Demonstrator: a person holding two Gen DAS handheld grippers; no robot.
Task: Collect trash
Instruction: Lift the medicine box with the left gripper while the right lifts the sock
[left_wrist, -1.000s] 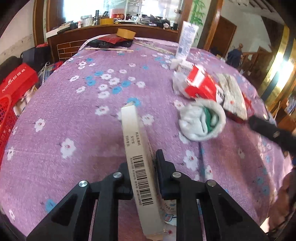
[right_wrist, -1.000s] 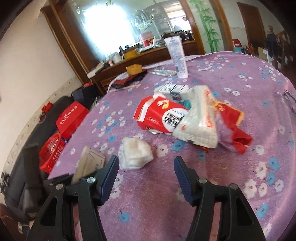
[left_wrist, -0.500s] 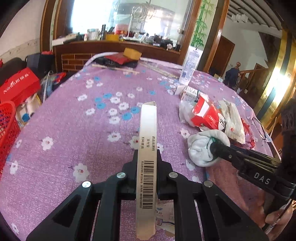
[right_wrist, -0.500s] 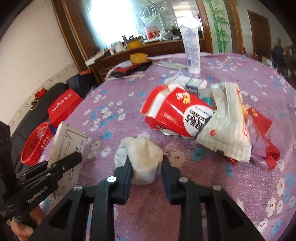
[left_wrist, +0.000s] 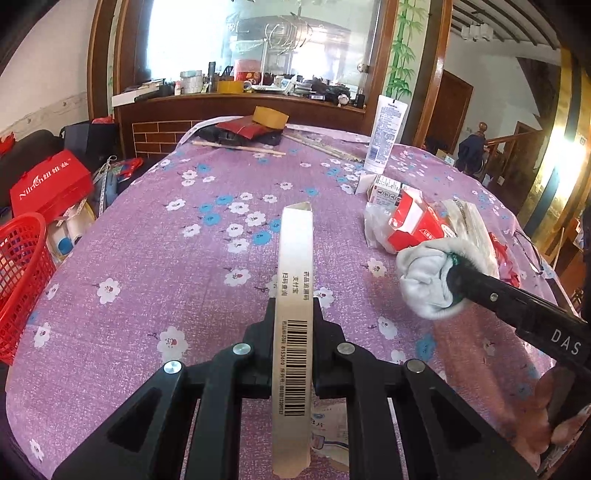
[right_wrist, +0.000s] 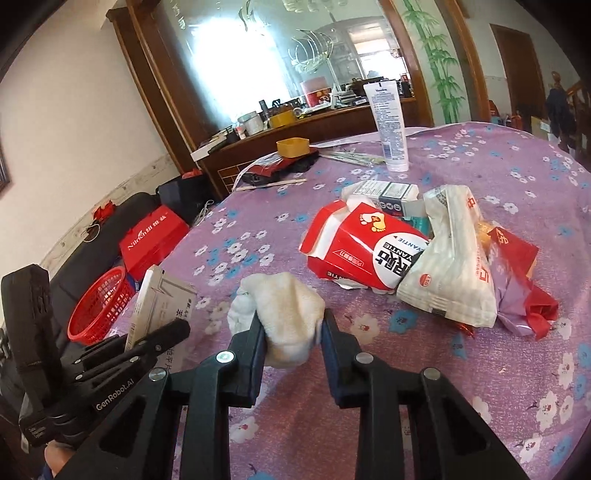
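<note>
Purple flowered table (left_wrist: 155, 258); the right hand-held gripper (right_wrist: 293, 332) has just been closed on the white wad (right_wrist: 284, 314) — now lifted; the left hand-held gripper (left_wrist: 293, 325) is clenched on the flat carton (left_wrist: 293, 295); both are ready for binning.

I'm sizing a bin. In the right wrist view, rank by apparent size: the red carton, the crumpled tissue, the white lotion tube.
1. red carton, largest.
2. crumpled tissue, though it sits nearest the camera, which inflates it.
3. white lotion tube, smallest-looking, but farthest away, so its true rank against the tissue is unsure.
</note>
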